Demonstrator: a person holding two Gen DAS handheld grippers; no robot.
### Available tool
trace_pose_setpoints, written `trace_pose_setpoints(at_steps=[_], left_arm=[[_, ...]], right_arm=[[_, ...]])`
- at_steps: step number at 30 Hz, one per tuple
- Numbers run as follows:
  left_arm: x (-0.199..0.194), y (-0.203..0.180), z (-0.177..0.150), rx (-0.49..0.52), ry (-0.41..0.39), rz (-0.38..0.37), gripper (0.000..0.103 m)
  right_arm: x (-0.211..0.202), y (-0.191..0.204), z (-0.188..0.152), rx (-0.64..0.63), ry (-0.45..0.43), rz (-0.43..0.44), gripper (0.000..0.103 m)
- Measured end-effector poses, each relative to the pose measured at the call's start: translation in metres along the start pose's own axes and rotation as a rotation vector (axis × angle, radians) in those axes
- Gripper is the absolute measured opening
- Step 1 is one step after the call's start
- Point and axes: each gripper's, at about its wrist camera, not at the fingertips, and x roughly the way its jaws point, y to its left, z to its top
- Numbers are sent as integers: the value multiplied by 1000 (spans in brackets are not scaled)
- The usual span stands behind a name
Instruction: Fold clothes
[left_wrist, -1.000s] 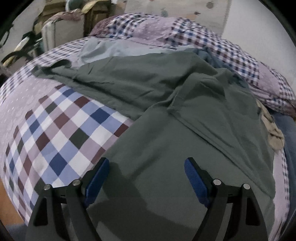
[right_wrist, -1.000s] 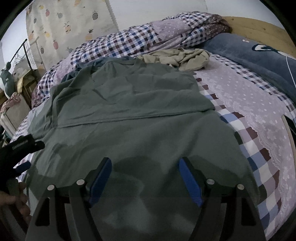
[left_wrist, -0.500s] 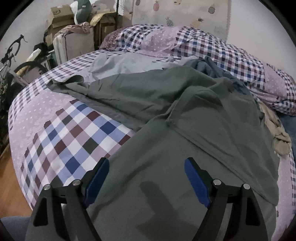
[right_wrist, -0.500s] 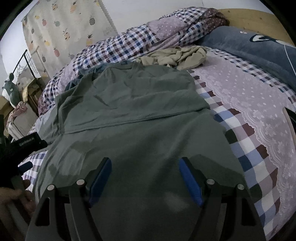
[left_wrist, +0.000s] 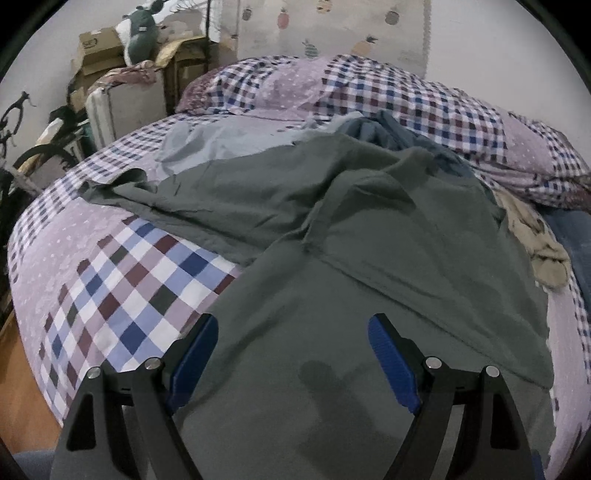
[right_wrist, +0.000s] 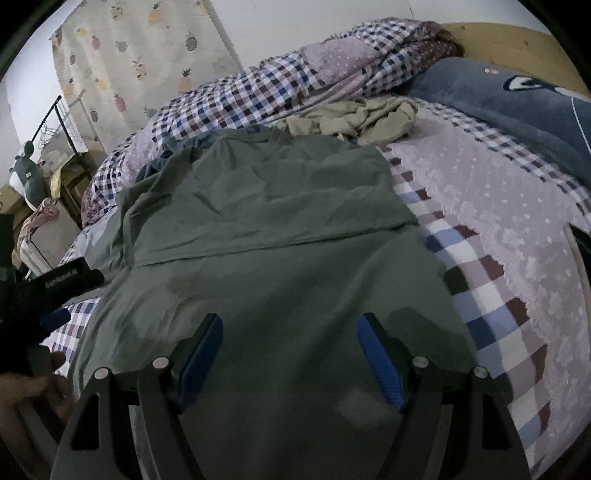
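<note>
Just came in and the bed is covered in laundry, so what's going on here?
A person is folding clothes with a handheld gripper in each hand. A dark green garment lies spread on the checked bedspread, one part already folded over. The left gripper and right gripper both hover open above its near end, holding nothing. A crumpled beige garment waits further back.

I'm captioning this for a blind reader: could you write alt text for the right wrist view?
A dark green shirt lies spread on a checked bedspread, one side folded over, with the open right gripper above its near edge. A crumpled beige garment lies beyond it, and the left gripper shows at the left edge.
</note>
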Motion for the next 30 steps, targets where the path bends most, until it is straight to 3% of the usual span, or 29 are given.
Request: trace_pose_setpoints(at_steps=[4,14,23,26,30], left_arm=[[7,11,-2,-37,11,-25,87],[11,27,6,-116,-2,-203,87],[7,50,31,-71,-88,-352,87],[9,70,45,-52,-112,-390,87],[21,111,63,-105,-132,-440,87]], right_arm=[[0,15,0,-51,-15,10,79],[-11,17,13,-61,-99,11,79],[-3,-2,23,27,-112,17,79],[0,0,26,22,-122,9,79],[6,14,29,-40,-131,0,79]])
